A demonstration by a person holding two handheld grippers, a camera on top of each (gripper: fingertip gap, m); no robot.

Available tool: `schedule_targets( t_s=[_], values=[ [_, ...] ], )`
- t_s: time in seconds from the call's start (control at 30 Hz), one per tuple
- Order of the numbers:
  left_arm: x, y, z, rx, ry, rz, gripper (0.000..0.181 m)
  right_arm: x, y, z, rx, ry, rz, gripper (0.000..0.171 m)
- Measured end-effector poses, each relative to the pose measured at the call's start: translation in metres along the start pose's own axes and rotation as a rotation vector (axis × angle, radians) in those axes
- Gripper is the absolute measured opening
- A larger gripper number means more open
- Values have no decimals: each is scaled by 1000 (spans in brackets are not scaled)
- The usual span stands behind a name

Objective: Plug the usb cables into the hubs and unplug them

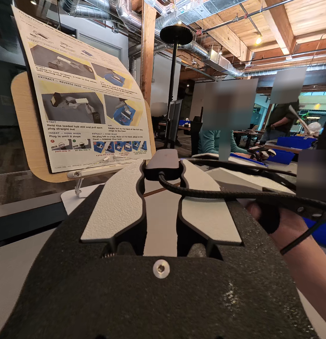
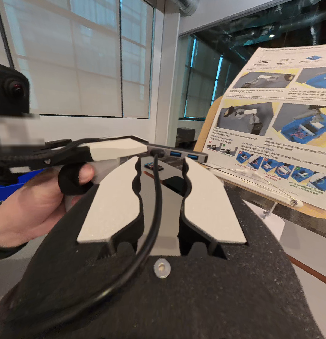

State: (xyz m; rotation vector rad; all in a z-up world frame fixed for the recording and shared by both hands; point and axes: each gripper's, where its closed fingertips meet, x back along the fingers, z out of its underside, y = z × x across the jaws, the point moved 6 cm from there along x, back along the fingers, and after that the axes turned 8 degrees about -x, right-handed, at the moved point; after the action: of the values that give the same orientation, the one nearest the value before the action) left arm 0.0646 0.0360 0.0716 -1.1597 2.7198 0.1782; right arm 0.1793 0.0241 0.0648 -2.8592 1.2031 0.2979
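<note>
Left gripper [image 1: 162,170] clamps hub [image 1: 163,159]; right gripper [image 2: 161,165] spread around plugged cable [image 2: 157,192].

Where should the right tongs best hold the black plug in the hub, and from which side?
Probably the plug by its short black body, just outside the hub, coming straight along the cable: it juts towards the open right tongs, cable between them.
</note>
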Motion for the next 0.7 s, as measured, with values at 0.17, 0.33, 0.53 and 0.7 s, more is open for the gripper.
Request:
schedule_targets(
  t_s=[0.17, 0.33, 0.53, 0.7],
  values=[
    [-1, -8, 2, -67, -9, -13, 34, -2, 4, -3, -3, 34, 72, 32],
    [0, -8, 2, -73, -19, -18, 34, -2, 4, -4, -78, 49, 84, 28],
    [1, -10, 0, -101, -27, -22, 34, -6, 6, -1, -107, 83, 76, 25],
    [1, -11, -1, -104, -29, -23, 34, -5, 5, -4, -104, 72, 90, 24]
  ],
)
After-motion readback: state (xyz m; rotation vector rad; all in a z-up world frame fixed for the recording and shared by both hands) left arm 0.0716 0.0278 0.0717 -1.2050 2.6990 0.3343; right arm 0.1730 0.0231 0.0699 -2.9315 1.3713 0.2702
